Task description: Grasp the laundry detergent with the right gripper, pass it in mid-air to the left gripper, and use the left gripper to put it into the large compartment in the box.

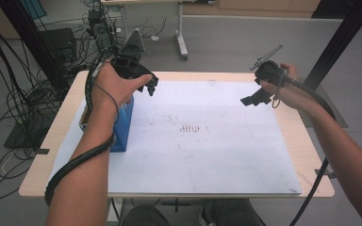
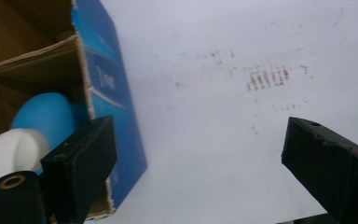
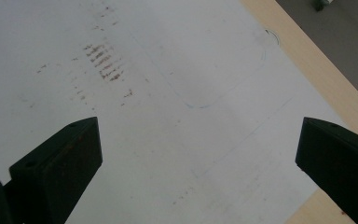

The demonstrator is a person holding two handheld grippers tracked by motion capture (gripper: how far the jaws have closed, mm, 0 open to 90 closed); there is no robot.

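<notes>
Hovering left gripper (image 1: 148,85) above the blue box (image 1: 122,123) at the table's (image 1: 217,197) left edge, jaws spread, nothing held. Blue bottle (image 2: 46,114) sits inside the box. Right gripper (image 1: 254,98) released, idle near the far right corner. Likely next: retreat or regrasp.

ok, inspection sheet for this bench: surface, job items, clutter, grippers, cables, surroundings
Surface: white sheet on a wooden table, brown smudges mid-sheet.
Job items: blue box at the sheet's left edge, top open; blue bottle with white cap inside.
Clutter: nothing seen.
Grippers: left gripper open, empty, above the box; right gripper open, empty, over the sheet's right side.
Cables: one trails along each forearm.
Surroundings: cable tangle on the floor at left; desk legs behind.
</notes>
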